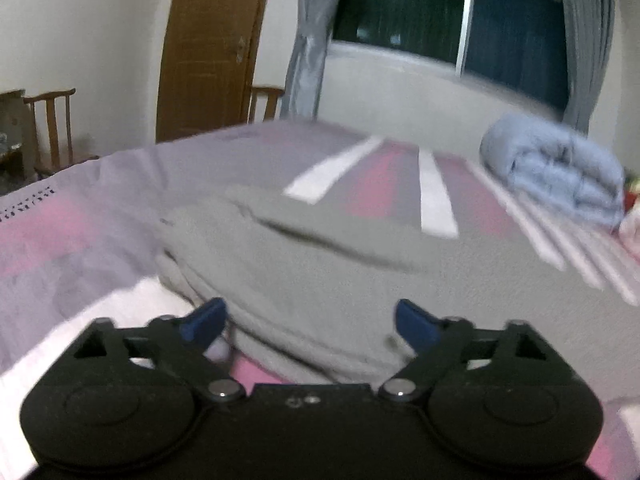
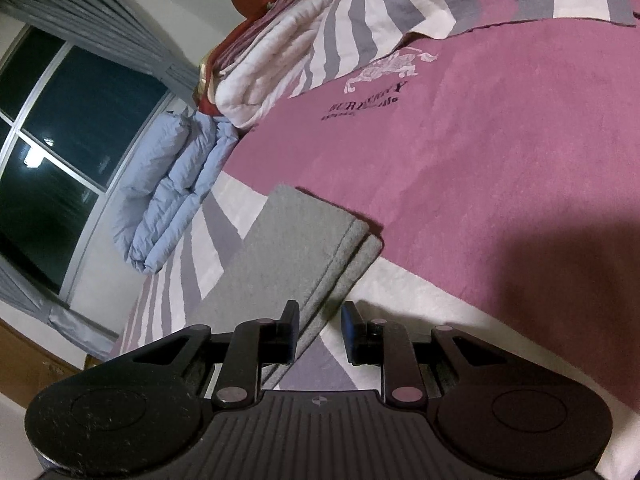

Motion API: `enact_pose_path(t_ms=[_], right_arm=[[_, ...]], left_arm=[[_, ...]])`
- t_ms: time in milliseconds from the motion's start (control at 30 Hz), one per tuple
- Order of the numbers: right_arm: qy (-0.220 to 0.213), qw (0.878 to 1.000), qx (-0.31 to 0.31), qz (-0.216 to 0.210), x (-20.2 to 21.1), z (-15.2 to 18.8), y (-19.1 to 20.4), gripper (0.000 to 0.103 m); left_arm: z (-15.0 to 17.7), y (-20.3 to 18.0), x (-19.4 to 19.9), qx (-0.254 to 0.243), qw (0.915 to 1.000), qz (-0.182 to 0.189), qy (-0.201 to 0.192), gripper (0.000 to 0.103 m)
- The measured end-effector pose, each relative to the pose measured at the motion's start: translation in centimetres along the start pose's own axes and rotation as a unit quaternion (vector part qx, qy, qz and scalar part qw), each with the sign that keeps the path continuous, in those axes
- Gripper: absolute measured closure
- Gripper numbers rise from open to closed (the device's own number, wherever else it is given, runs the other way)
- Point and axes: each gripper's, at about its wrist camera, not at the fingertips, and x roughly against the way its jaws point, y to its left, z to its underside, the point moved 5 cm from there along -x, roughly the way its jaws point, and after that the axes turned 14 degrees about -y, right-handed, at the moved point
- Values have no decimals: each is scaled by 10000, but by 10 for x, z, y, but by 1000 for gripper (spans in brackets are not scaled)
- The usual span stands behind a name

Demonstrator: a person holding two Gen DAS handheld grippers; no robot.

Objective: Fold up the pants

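Observation:
The grey pants [image 1: 304, 264] lie on the bed, the waist end bunched in thick layers right in front of my left gripper [image 1: 310, 322]. That gripper is open, its blue fingertips [image 1: 204, 322] wide apart on either side of the pants' near edge. In the right wrist view the pants [image 2: 292, 252] show as a flat strip of stacked legs with the hem ends far from me. My right gripper [image 2: 320, 330] is open, its left finger [image 2: 290, 330] over the pants' edge and its right finger over the bedsheet.
The bed has a pink, grey and white striped sheet [image 2: 500, 160]. A folded light blue quilt [image 1: 560, 168] [image 2: 172, 184] lies by the window. A stack of white and red bedding [image 2: 264, 60] sits beyond it. A wooden door [image 1: 212, 48] and chairs [image 1: 52, 128] stand behind the bed.

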Motion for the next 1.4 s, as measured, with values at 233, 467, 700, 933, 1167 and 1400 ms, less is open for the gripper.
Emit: enact_pose_path(t_ms=[233, 467, 700, 933, 1167, 1400], right_arm=[[4, 10000, 33, 13, 1, -2, -1, 79], [38, 9999, 116, 61, 0, 4, 3, 78], [11, 9999, 117, 83, -3, 9, 4, 76], [38, 10000, -43, 44, -6, 6, 3, 69], [143, 9968, -781, -13, -19, 2, -8, 68], [191, 9796, -2000, 26, -38, -12, -23, 79]], left_arm=[[-13, 55, -26, 1062, 9938, -235, 214, 48], [-17, 80, -50, 1601, 9861, -20, 442, 52], [-21, 73, -45, 1328, 9902, -66, 435, 62], [-36, 82, -74, 1071, 9928, 41, 544, 88], [-14, 84, -71, 628, 9955, -10, 715, 88], [-16, 80, -73, 468, 9956, -59, 806, 86]])
